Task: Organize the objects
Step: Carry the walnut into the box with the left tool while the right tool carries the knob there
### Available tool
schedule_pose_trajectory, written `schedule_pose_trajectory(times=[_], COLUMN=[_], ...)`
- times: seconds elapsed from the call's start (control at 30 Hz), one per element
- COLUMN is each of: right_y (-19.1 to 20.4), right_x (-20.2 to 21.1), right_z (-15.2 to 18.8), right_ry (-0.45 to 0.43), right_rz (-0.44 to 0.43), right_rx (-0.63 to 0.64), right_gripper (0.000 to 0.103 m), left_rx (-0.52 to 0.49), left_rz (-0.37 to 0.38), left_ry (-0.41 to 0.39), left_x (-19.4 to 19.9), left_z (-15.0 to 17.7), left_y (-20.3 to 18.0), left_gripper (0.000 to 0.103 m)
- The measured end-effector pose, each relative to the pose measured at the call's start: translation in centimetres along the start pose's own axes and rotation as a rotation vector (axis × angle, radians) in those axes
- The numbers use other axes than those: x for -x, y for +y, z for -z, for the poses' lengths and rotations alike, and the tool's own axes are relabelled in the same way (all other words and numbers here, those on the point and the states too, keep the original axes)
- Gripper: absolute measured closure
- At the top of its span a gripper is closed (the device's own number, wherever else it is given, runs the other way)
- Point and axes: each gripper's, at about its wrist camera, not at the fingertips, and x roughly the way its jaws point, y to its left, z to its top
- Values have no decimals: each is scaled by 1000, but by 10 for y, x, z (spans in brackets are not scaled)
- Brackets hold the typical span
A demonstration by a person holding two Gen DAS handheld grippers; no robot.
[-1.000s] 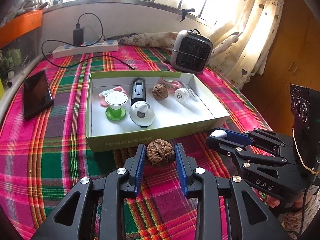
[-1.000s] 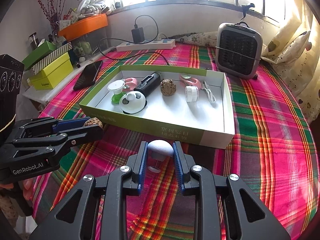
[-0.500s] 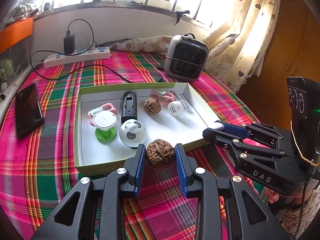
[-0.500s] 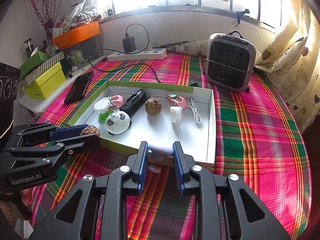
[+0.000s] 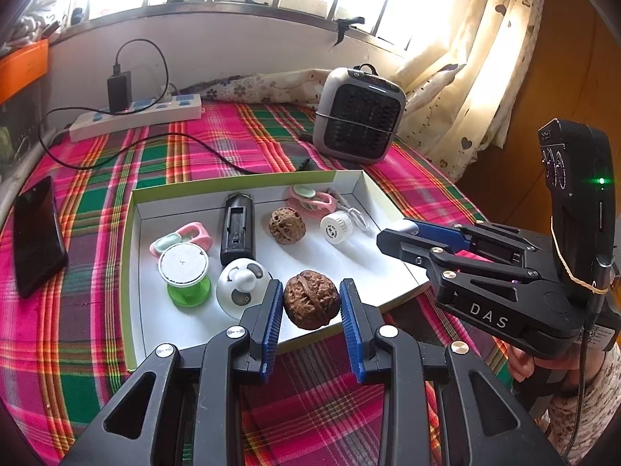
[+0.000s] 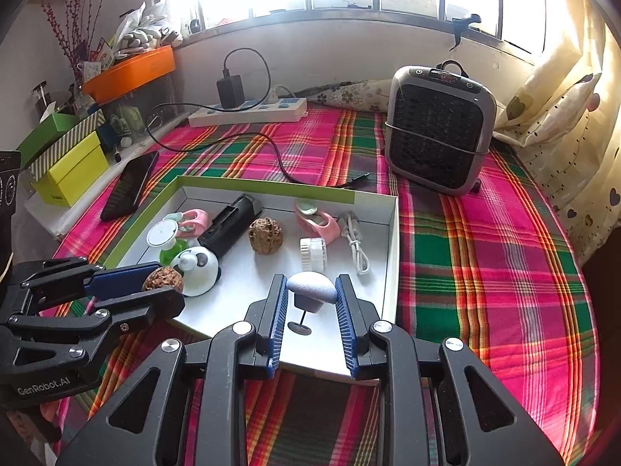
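Walnut [image 5: 310,298] pinched between the blue-padded fingers [image 5: 271,316] of the left gripper [image 5: 310,310], held in the air over the near edge of a shallow white tray [image 5: 134,272] with a green rim. Beside it, the right gripper [image 6: 310,306] has its fingers pressed on the pale grey cap of a small mushroom-shaped knob [image 6: 312,291], whose thin stem and foot hang below, also above the tray's near part. Both tools tilt downward toward the tray, which suggests each item is being carried in to be set down there.

The tray sits on a surface covered in bright pink, green and orange plaid cloth [image 6: 485,272]. Items already inside lie spaced apart: a second walnut [image 5: 287,227], a black oblong device [image 5: 237,229], a white panda-faced dome [image 5: 242,291], a green spool with a white top [image 5: 184,275], two pink clips [image 5: 310,198], a white ribbed cap [image 5: 335,227] and a coiled white cable [image 6: 355,244]. Open white floor remains toward the front and right, likely the landing spot.

Outside the tray are a dark phone [image 5: 37,233], a power strip with a charger [image 5: 136,114] and a small grey heater [image 5: 359,114] near the window.
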Motion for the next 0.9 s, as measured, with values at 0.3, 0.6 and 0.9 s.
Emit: schedule_pose_trajectory(times=[0.3,0.6,0.9], right_y=[-8,-13,-16], right_x=[-18,-34,-40], right_z=[-8,-7,-6], right_ry=[24,59,63], right_rz=[9,10,17], right_rx=[6,12,23], right_gripper=[77,77,77], left_rx=[2,-1,-5], left_rz=[0,-9,-18], left_ry=[18,42,58], left_x=[-18,-32,-42], left_z=[-6,-5,-5], left_y=[-1,-2,-2], left_gripper=[76,76,76])
